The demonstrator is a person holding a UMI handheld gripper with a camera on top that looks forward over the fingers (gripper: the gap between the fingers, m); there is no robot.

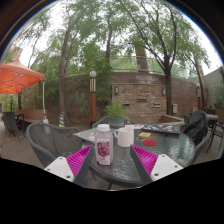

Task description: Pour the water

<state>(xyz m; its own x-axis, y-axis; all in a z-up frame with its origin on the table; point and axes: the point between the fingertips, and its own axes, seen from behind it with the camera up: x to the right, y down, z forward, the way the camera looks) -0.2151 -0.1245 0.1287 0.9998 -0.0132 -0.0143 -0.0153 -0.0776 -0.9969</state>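
Approaching the bottle (103, 148) on the table (170, 150).
Tool (112, 160) released, bottle between its fingers; next, clench, lift, tip toward the white cup (125, 135).

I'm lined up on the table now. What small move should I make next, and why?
Probably ease forward and close on the bottle. It stands upright on the glass table between the open gripper's fingers, with a gap on each side, not yet held. The white cup waits just beyond.
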